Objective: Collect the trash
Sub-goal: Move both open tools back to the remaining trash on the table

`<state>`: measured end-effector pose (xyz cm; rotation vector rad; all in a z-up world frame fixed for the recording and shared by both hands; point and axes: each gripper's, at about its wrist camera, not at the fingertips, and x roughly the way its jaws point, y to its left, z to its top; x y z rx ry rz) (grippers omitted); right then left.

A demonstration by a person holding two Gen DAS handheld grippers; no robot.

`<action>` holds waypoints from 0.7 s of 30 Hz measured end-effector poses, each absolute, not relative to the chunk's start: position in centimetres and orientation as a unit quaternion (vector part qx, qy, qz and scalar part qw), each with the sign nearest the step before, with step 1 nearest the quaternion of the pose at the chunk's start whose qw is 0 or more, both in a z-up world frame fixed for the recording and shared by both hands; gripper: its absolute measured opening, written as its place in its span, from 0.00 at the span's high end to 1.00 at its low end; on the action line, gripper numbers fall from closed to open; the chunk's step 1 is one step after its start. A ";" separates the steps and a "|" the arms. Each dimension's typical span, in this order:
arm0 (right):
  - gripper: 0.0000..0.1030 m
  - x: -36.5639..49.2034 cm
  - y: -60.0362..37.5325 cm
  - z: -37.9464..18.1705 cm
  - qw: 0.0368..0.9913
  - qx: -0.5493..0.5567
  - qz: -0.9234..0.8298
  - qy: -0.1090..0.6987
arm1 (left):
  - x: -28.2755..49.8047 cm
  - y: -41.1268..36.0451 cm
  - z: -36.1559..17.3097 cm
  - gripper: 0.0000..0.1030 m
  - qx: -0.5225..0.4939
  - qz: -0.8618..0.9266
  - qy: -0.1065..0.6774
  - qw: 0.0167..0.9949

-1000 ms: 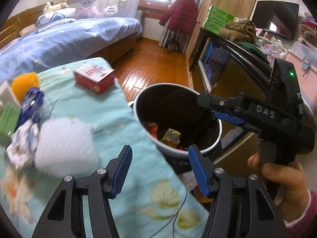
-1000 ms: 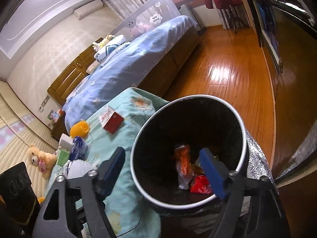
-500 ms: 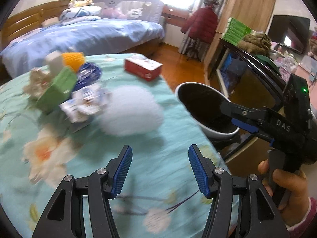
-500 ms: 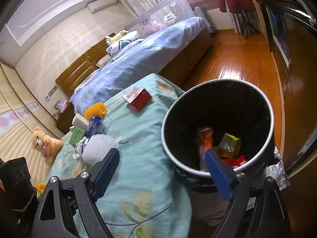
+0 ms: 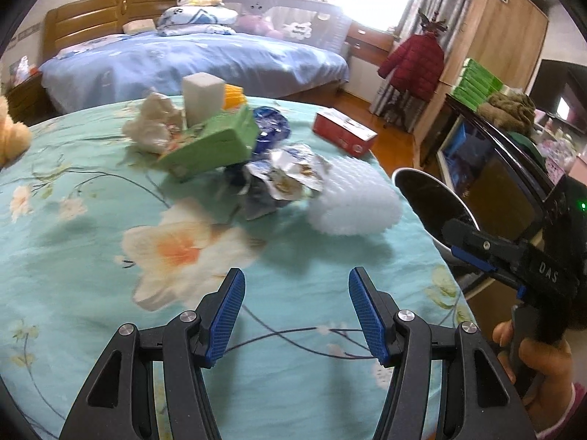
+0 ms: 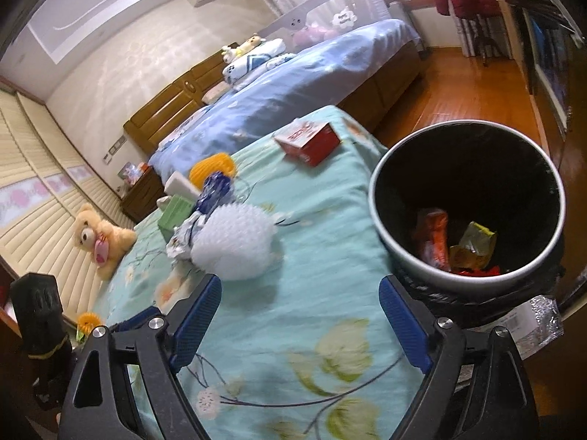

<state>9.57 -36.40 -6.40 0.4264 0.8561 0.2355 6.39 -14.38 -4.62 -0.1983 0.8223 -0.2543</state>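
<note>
Trash lies in a heap on the teal flowered table (image 5: pixel 91 227): a white foam net (image 5: pixel 354 203) (image 6: pixel 234 244), a crumpled silver wrapper (image 5: pixel 286 176), a green carton (image 5: pixel 212 146), a blue wrapper (image 5: pixel 271 130), crumpled tissue (image 5: pixel 150 128), a white block (image 5: pixel 201 97). A red box (image 5: pixel 343 135) (image 6: pixel 308 139) lies apart near the far edge. The black-lined bin (image 6: pixel 466 201) (image 5: pixel 429 198) holds several wrappers. My left gripper (image 5: pixel 295 310) is open and empty above the cloth, short of the heap. My right gripper (image 6: pixel 299 311) is open and empty, beside the bin.
A teddy bear (image 6: pixel 99 236) sits at the table's left end. A blue bed (image 5: pixel 190 58) stands behind the table. A dark glass cabinet (image 5: pixel 502 183) is to the right of the bin, with wooden floor (image 6: pixel 462 84) beyond.
My left gripper has swung left from over the bin to face the trash heap. My right gripper has pulled back and left from over the bin. Both stay open.
</note>
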 end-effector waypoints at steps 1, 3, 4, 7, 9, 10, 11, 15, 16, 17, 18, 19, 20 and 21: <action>0.14 9.6 -36.2 -6.4 0.880 0.204 0.116 0.412 | 6.4 -14.1 -4.5 0.43 -0.097 -0.121 0.397 0.904; 0.14 9.6 -35.8 -6.4 0.879 0.204 0.121 0.413 | 6.2 -13.5 -4.4 0.43 -0.100 -0.115 0.397 0.905; 0.14 9.7 -35.7 -6.4 0.879 0.203 0.121 0.414 | 6.2 -13.3 -4.3 0.43 -0.102 -0.113 0.396 0.905; 0.14 9.8 -35.4 -6.5 0.879 0.203 0.123 0.414 | 6.8 -13.0 -4.3 0.43 -0.105 -0.108 0.398 0.905; 0.14 10.0 -35.3 -6.6 0.878 0.205 0.123 0.415 | 7.1 -12.7 -4.4 0.43 -0.108 -0.106 0.399 0.904; 0.14 10.0 -35.2 -6.6 0.878 0.205 0.123 0.415 | 7.2 -12.6 -4.5 0.43 -0.108 -0.104 0.400 0.904; 0.14 10.1 -35.2 -6.7 0.877 0.206 0.124 0.415 | 7.4 -12.4 -4.6 0.43 -0.108 -0.102 0.400 0.904; 0.14 10.3 -34.9 -6.8 0.876 0.207 0.126 0.417 | 8.1 -12.1 -4.8 0.43 -0.103 -0.095 0.403 0.904; 0.14 10.5 -34.7 -6.8 0.876 0.207 0.127 0.417 | 8.3 -12.0 -4.8 0.44 -0.102 -0.094 0.403 0.905; 0.14 10.6 -34.6 -6.9 0.876 0.206 0.128 0.417 | 8.5 -11.8 -4.8 0.44 -0.102 -0.091 0.403 0.905; 0.14 10.6 -34.5 -6.9 0.876 0.206 0.129 0.416 | 8.8 -11.6 -4.9 0.44 -0.102 -0.090 0.403 0.905; 0.14 10.8 -34.4 -6.9 0.876 0.206 0.131 0.416 | 9.0 -11.5 -4.9 0.44 -0.102 -0.090 0.404 0.905; 0.14 11.0 -34.3 -6.9 0.875 0.207 0.133 0.416 | 9.3 -11.4 -5.0 0.45 -0.102 -0.089 0.405 0.904; 0.14 11.1 -34.2 -7.0 0.875 0.208 0.135 0.417 | 9.5 -11.4 -5.0 0.45 -0.100 -0.089 0.405 0.905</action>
